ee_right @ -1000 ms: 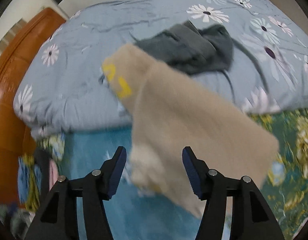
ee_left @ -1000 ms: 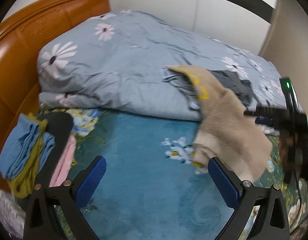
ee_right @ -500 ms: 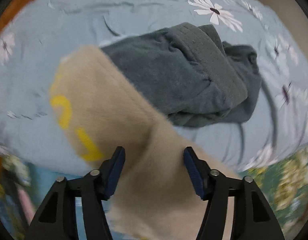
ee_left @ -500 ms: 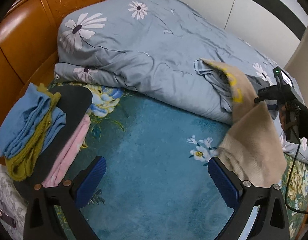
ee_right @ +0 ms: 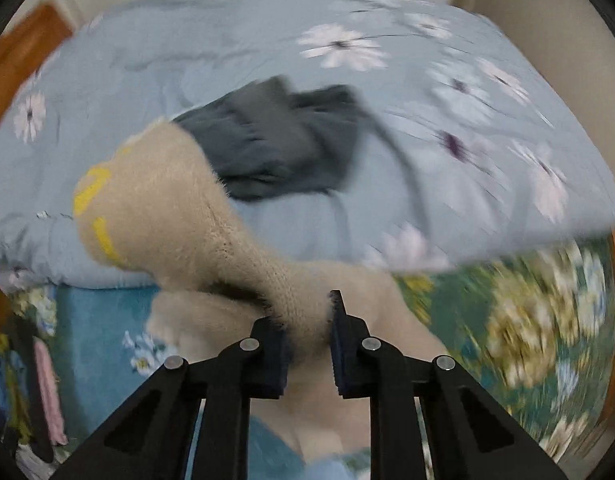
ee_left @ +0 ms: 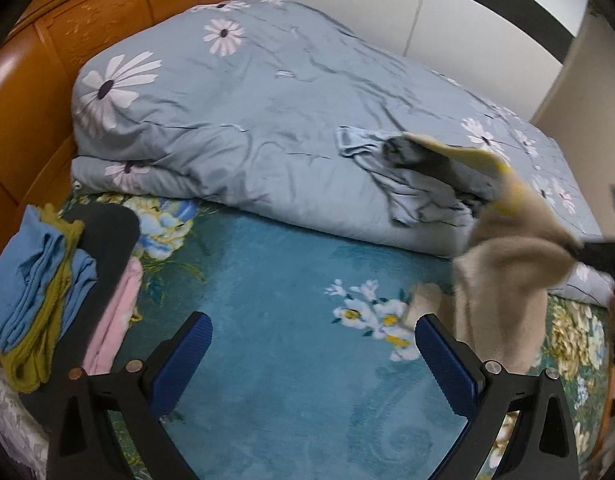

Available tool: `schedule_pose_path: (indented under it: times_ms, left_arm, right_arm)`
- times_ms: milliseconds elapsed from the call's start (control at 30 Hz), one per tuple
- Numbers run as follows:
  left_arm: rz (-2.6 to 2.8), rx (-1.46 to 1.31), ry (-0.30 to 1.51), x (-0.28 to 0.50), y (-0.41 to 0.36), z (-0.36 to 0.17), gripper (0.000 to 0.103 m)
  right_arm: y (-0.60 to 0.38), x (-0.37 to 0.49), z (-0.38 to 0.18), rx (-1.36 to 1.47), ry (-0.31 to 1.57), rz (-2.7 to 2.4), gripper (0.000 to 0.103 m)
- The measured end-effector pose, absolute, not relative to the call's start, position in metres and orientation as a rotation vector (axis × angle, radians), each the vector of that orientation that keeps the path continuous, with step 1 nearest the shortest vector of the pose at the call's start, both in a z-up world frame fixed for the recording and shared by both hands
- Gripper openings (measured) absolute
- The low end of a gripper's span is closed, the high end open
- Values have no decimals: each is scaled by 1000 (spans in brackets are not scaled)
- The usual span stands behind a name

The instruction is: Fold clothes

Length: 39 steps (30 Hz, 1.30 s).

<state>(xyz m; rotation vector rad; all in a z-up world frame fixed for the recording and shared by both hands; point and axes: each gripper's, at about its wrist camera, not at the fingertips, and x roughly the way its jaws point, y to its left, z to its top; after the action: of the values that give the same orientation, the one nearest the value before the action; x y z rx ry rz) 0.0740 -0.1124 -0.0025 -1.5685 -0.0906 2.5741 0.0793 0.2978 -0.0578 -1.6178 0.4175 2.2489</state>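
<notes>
Two tongs, one garment taken up

Right tongs (ee_right: 307,332) have just been closing and now pinch a fold of the beige fleece garment (ee_right: 179,220), which trails up onto the grey-blue duvet (ee_left: 267,100) beside a dark grey garment (ee_right: 275,140). Left tongs (ee_left: 311,356) gape empty over the teal bedspread (ee_left: 275,280), the beige cloth just beside their right pad. The pick-up seems to be in hand; next likely comes spreading it flat.

Soft, even indoor light fills both views, with only faint shadows in the folds of the grey-blue duvet (ee_left: 267,120) and no glare. The left wrist view is fairly sharp, though the beige sweater (ee_left: 507,280) at its right edge smears. The right wrist view is heavily motion-blurred, worst over the floral bedsheet (ee_right: 527,320) at right, and both fisheye pictures bend toward dark round corners.
</notes>
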Motion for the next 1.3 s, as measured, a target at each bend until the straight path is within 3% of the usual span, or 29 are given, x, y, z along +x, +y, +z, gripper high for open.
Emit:
schedule_pose_path:
  times_ms: [233, 500, 700, 800, 867, 1000, 1100, 1300]
  left_arm:
    - [2461, -1535, 7, 96, -69, 1, 103]
    - [2301, -1485, 190, 114, 6, 2, 103]
    - [2178, -1420, 320, 129, 73, -3, 103]
    - [2108, -1402, 384, 136, 103, -13, 103]
    - [2066, -1394, 416, 141, 122, -21, 103]
    - [1991, -1407, 428, 150, 156, -37, 103]
    - [1921, -1447, 387, 161, 185, -52, 103]
    - [1832, -1471, 385, 183, 234, -80, 103]
  right_arm:
    - [376, 285, -46, -1480, 664, 1946, 15]
    - [449, 437, -148, -1515, 884, 1566, 14]
    - [462, 462, -150, -1519, 965, 1632, 16]
    - [459, 468, -123, -1612, 896, 1748, 20]
    - [456, 470, -105, -1604, 846, 1803, 36]
    - [424, 459, -85, -1609, 848, 1984, 40]
    - [390, 443, -89, -1617, 894, 2091, 56]
    - [345, 432, -120, -1618, 853, 2031, 57]
